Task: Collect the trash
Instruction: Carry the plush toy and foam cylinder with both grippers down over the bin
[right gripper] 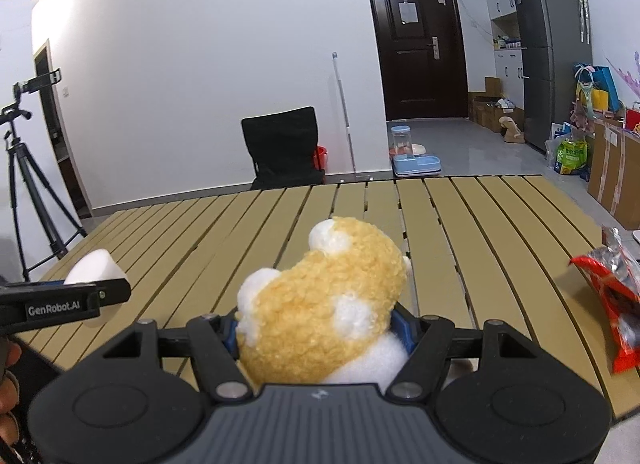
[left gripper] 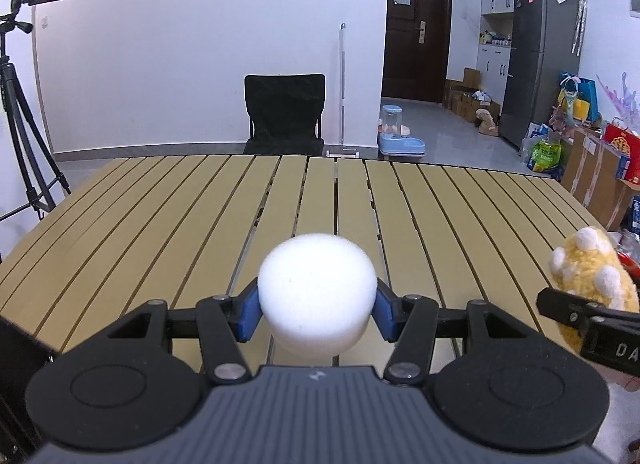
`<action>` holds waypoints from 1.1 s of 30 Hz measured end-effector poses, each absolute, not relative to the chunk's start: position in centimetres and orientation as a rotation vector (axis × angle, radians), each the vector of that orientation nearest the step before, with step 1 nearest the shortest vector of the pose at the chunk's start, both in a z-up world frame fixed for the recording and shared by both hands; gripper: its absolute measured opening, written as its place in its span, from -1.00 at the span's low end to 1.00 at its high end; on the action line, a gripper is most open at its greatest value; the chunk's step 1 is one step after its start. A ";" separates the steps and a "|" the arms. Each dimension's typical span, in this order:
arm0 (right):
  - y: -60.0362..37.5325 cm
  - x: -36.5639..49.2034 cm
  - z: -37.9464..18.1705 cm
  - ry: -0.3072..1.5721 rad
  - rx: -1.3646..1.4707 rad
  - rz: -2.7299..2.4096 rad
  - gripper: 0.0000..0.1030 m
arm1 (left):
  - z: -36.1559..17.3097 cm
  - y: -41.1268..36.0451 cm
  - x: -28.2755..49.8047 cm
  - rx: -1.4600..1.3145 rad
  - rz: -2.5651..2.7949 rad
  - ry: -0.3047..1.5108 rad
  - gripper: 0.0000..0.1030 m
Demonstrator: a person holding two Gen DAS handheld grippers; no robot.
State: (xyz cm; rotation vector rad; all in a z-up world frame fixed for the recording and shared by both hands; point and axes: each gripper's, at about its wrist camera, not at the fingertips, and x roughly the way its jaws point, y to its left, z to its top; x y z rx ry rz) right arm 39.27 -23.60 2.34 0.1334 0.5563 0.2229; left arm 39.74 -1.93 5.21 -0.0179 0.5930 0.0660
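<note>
My left gripper point(left gripper: 317, 310) is shut on a white foam ball point(left gripper: 317, 292), holding it above the slatted tan table point(left gripper: 160, 204). The ball also shows at the left of the right wrist view point(right gripper: 94, 266). My right gripper point(right gripper: 318, 330) is shut on a yellow and white plush toy point(right gripper: 324, 308), held above the table point(right gripper: 460, 224). The plush shows at the right edge of the left wrist view point(left gripper: 588, 272). A red and silver snack wrapper point(right gripper: 614, 296) lies on the table's right edge, right of my right gripper.
A black chair point(left gripper: 285, 112) stands behind the table's far edge. A tripod with a camera point(left gripper: 20, 104) stands at the left. A pet feeder point(left gripper: 400, 132), a fridge point(left gripper: 540, 56), boxes and bags are on the floor at the right.
</note>
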 end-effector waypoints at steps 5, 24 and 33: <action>-22.6 35.6 2.2 0.553 0.116 0.245 0.28 | 5.3 -1.7 36.1 -0.018 0.062 0.585 0.09; -19.1 25.6 -1.7 0.607 0.046 0.323 0.29 | 1.6 -0.8 26.5 0.017 0.046 0.616 0.09; -18.4 23.2 -5.3 0.680 0.044 0.334 0.29 | -1.2 -0.3 23.7 0.028 0.041 0.660 0.09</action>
